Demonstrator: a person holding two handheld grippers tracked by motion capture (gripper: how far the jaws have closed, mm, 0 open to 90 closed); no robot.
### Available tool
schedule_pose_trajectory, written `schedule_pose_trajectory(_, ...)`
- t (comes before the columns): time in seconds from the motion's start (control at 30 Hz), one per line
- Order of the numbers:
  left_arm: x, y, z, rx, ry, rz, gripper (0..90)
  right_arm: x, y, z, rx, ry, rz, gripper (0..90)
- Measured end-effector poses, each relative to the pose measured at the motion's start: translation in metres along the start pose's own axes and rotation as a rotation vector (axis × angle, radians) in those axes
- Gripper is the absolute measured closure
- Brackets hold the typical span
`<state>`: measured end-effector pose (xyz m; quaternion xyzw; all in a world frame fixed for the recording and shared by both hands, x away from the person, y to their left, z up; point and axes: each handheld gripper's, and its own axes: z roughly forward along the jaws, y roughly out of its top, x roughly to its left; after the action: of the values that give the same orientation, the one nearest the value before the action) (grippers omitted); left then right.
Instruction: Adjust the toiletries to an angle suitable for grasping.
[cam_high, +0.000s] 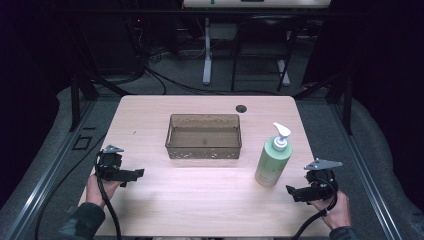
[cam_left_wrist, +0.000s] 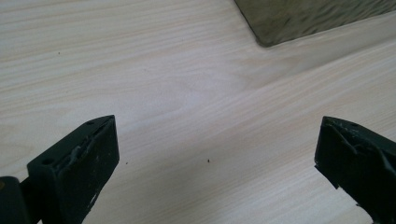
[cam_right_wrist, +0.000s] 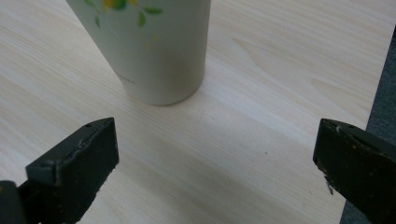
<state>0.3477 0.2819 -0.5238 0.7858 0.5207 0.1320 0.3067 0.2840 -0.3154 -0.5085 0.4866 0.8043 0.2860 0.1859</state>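
A pale green pump bottle (cam_high: 273, 159) with a white pump head stands upright on the wooden table (cam_high: 200, 200), right of a brown see-through tray (cam_high: 204, 136). My right gripper (cam_high: 292, 193) sits low at the table's right front, just right of the bottle, open with nothing between its jaws. In the right gripper view the bottle's base (cam_right_wrist: 154, 51) stands ahead of the jaws, a little to the left. My left gripper (cam_high: 136, 174) rests at the left front, open and empty. A corner of the tray (cam_left_wrist: 308, 16) shows at the top of the left gripper view.
The tray looks empty. A small round cable hole (cam_high: 241, 108) sits near the table's far edge. Beyond the table are dark floor, cables and the legs of another desk (cam_high: 207, 55). The table's right edge (cam_right_wrist: 378, 70) runs close to my right gripper.
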Motion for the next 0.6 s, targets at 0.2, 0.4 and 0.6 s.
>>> schedule_pose_trajectory(0.2,0.002,-0.002,0.000,0.008,0.016,0.014,0.0,0.007,0.012,-0.004,-0.055,0.018,-0.015,0.0)
schedule_pose_trajectory(0.4,0.000,-0.001,-0.001,0.008,-0.009,0.007,0.0,0.011,0.021,-0.003,-0.103,0.050,-0.029,0.0)
schedule_pose_trajectory(0.6,-0.004,0.001,0.000,0.002,-0.007,0.014,0.0,0.013,0.032,-0.001,-0.153,0.079,-0.011,0.0)
